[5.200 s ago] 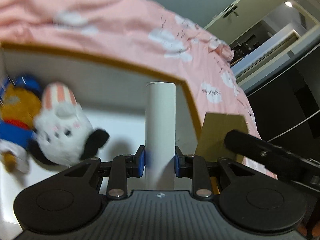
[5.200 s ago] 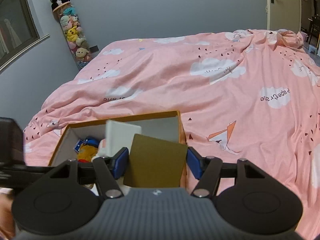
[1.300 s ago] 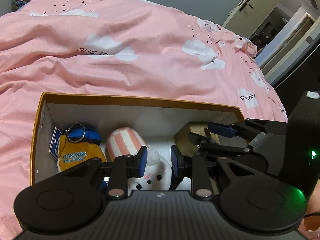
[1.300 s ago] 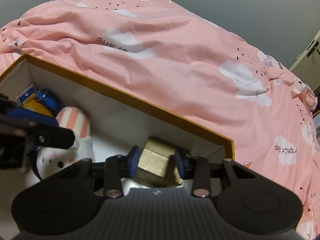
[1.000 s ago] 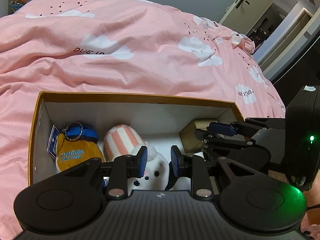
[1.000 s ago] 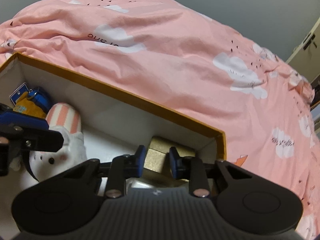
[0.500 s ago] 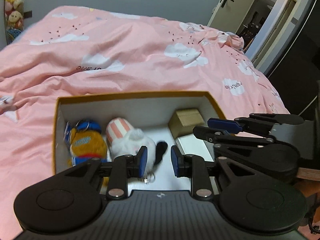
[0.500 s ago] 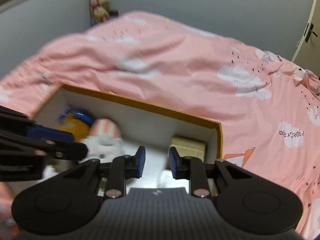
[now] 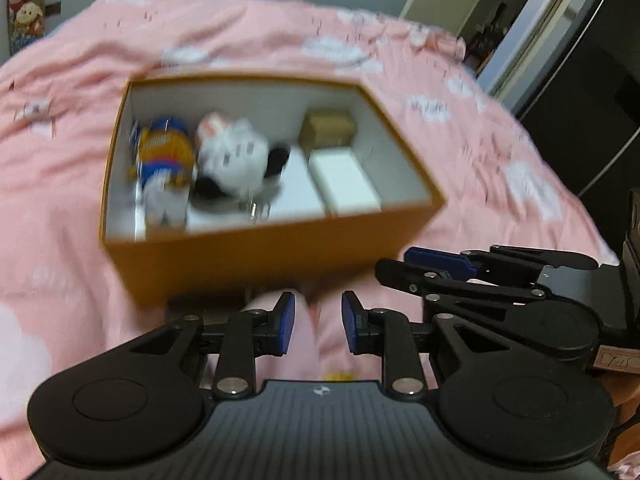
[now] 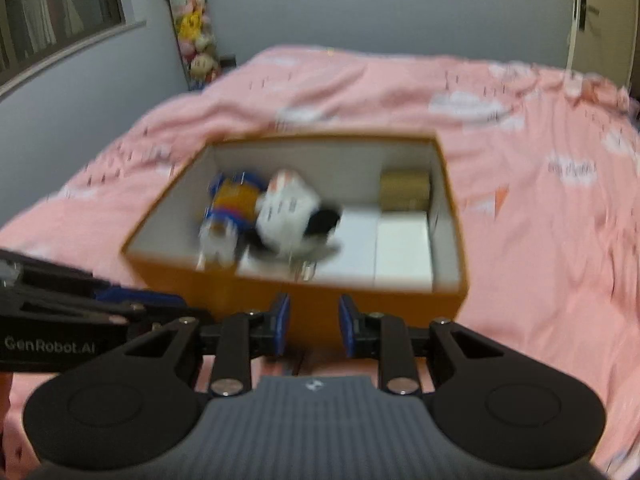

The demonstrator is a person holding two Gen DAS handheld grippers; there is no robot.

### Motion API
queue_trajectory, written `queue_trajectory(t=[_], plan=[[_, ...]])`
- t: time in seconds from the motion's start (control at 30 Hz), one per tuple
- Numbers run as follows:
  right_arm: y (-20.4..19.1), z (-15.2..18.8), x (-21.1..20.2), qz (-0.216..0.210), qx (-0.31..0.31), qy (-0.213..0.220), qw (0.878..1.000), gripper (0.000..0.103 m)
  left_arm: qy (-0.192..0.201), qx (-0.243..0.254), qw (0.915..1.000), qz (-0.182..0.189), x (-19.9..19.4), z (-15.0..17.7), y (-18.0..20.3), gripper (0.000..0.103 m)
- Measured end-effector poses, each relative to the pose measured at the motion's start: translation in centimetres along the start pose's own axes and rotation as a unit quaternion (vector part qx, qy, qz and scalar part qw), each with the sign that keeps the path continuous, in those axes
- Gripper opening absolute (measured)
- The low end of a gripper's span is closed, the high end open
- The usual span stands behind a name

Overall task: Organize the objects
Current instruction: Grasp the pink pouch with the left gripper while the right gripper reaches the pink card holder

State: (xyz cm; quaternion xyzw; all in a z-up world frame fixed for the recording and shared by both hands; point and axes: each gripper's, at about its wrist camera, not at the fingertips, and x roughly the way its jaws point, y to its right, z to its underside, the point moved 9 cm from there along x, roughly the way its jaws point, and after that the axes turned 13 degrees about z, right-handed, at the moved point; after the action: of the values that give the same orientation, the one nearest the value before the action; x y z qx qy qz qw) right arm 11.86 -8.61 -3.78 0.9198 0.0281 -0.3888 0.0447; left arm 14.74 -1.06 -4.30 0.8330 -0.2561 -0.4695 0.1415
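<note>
An orange box (image 9: 272, 240) (image 10: 360, 304) with a white inside lies open on the pink duvet. In it are a yellow and blue plush (image 9: 164, 152) (image 10: 232, 200), a white plush with black ears (image 9: 232, 156) (image 10: 288, 208), a gold box (image 9: 328, 130) (image 10: 404, 188) and a white box (image 9: 344, 184) (image 10: 404, 248). My left gripper (image 9: 318, 320) (image 10: 132, 304) hangs in front of the box's near wall, jaws a little apart, empty. My right gripper (image 10: 312, 320) (image 9: 394, 264) is beside it to the right, also narrowly open and empty. Both views are blurred.
The pink duvet (image 10: 540, 240) with white clouds covers the bed all around the box. A tall tube of plush toys (image 10: 196, 36) (image 9: 24, 12) stands at the grey wall by a window (image 10: 60, 20). A doorway (image 9: 500, 20) and a dark cabinet (image 9: 600, 120) lie to the right.
Both grippers have drawn back from inside the box toward its near side and risen a little, so the whole box now shows. The jaw gaps look the same.
</note>
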Motion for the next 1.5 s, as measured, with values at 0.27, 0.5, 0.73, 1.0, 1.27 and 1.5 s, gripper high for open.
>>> queue_trajectory(t=[0.27,0.5,0.73,1.0,1.27,1.5], plan=[[-0.2,9.8,1.4,0.012,0.046,-0.133,0.99,0.038,-0.026,-0.077,0.9963,-0.029,0.6,6.2,-3.2,0.029],[-1.1,14.5,2.3,0.028,0.041,-0.203,0.978,0.064,-0.031,-0.096,0.9939,-0.045,0.8,8.4,-4.2,0.029],[0.2,15.4,3.6,0.007,0.097,-0.237,0.967,0.074,-0.031,-0.099,0.9941,-0.032,1.3,8.7,-4.4,0.029],[0.2,15.7,4.3,-0.006,0.097,-0.247,0.964,0.079,-0.009,-0.108,0.9941,-0.002,1.1,7.7,-4.4,0.044],[0.1,15.8,4.7,0.001,0.081,-0.248,0.965,0.078,-0.02,-0.094,0.9954,-0.002,2.1,6.5,-4.7,0.057],[0.6,15.7,5.0,0.005,0.086,-0.249,0.965,0.08,-0.043,-0.09,0.9943,-0.037,3.7,5.8,-5.3,0.063]])
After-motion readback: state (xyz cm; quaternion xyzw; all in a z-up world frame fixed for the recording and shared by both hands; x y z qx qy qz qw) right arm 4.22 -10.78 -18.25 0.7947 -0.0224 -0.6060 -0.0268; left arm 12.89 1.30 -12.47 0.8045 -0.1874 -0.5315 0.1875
